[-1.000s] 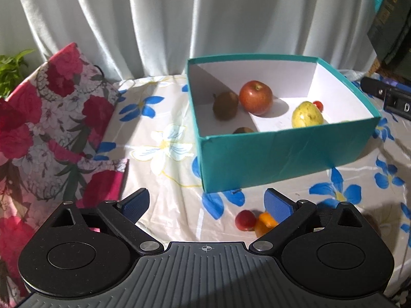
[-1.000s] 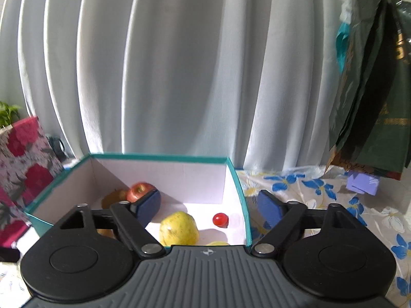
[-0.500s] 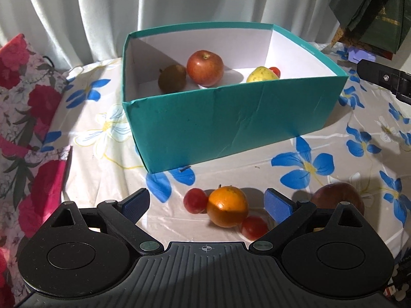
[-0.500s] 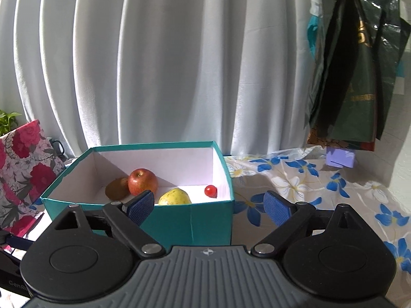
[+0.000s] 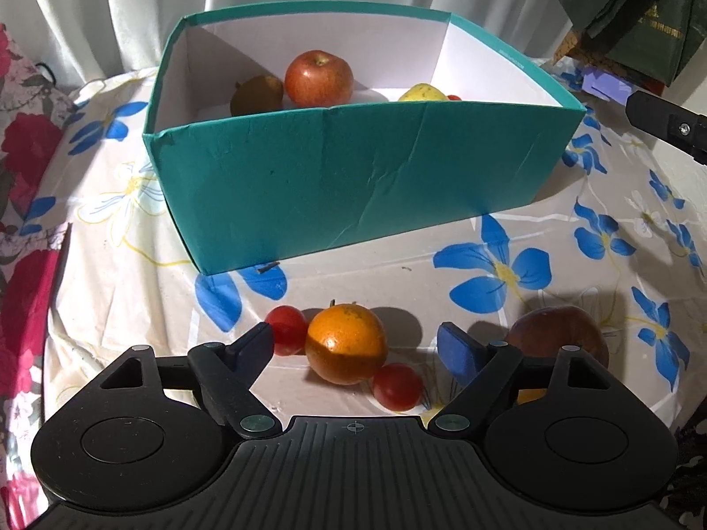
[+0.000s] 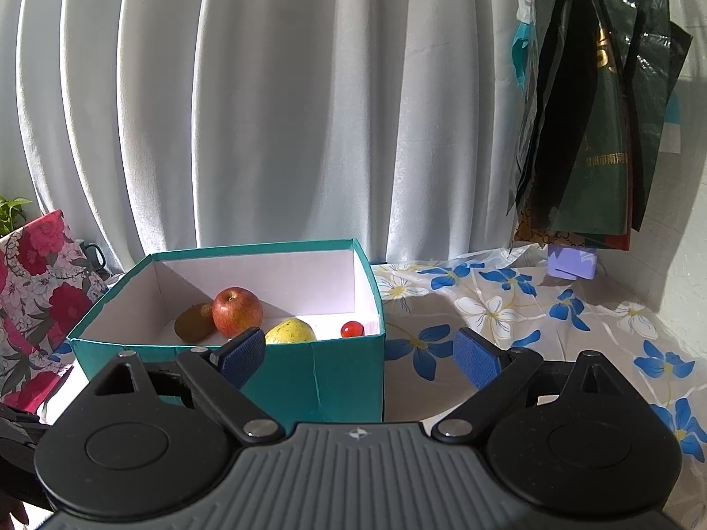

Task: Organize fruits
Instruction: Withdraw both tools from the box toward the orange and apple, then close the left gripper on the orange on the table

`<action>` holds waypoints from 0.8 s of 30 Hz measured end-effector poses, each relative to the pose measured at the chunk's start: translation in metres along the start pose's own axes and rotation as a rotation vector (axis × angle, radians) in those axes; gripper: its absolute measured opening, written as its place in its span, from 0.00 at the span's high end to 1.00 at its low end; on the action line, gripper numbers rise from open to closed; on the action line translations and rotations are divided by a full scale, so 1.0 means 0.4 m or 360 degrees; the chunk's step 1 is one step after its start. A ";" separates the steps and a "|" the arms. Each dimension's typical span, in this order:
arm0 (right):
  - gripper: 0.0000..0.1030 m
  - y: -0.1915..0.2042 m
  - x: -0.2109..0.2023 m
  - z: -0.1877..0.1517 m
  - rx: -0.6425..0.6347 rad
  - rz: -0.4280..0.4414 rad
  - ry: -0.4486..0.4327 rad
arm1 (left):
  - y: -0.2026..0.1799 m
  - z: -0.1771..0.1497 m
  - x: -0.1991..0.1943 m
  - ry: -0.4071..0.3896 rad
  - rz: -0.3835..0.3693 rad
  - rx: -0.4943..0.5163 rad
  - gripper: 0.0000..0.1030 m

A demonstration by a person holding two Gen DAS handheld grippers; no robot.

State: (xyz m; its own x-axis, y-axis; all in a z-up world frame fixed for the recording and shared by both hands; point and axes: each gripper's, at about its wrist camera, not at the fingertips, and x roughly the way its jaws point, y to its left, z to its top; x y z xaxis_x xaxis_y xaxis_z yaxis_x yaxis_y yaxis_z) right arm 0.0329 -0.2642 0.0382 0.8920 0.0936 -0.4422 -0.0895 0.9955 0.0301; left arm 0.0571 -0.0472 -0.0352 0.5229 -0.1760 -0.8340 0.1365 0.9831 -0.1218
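Note:
A teal box (image 5: pixel 353 185) holds a red apple (image 5: pixel 319 78), a brown kiwi (image 5: pixel 256 95), a yellow pear (image 5: pixel 423 92) and a small tomato. On the floral cloth in front lie an orange (image 5: pixel 347 343), two cherry tomatoes (image 5: pixel 288 330) (image 5: pixel 397 387) and a dark red apple (image 5: pixel 557 331). My left gripper (image 5: pixel 358 346) is open, with the orange between its fingers but untouched. My right gripper (image 6: pixel 360 355) is open and empty, in front of the box (image 6: pixel 309 375), where the apple (image 6: pixel 236 311), kiwi (image 6: pixel 194 321), pear (image 6: pixel 290 331) and tomato (image 6: pixel 352 329) show.
A red floral bag (image 6: pixel 35 300) stands left of the box. Dark plastic bags (image 6: pixel 592 132) hang at the right above a small purple box (image 6: pixel 571 262). White curtains close the back. My right gripper's body shows at the right edge of the left wrist view (image 5: pixel 667 126).
My left gripper has swung right and down towards the loose fruit, bringing the orange between its open fingers. My right gripper has drawn back and risen away from the box.

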 end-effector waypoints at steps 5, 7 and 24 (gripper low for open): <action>0.10 -0.011 0.006 -0.006 0.0015 -0.0008 0.0016 | -0.002 0.006 0.003 -0.0019 0.0009 -0.0003 0.19; 0.10 -0.014 0.008 -0.008 0.0018 -0.0008 0.0017 | -0.004 0.007 0.004 -0.0026 0.0010 -0.0001 0.21; 0.10 -0.034 0.012 -0.014 0.0060 -0.0014 0.0020 | -0.016 -0.001 -0.011 0.0035 -0.0018 0.0003 0.30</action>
State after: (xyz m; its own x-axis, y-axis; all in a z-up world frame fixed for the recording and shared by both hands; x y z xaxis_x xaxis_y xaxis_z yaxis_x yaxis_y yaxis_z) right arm 0.0361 -0.2774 0.0308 0.8872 0.0849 -0.4535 -0.0648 0.9961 0.0597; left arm 0.0534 -0.0529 -0.0308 0.5025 -0.1858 -0.8444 0.1437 0.9810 -0.1304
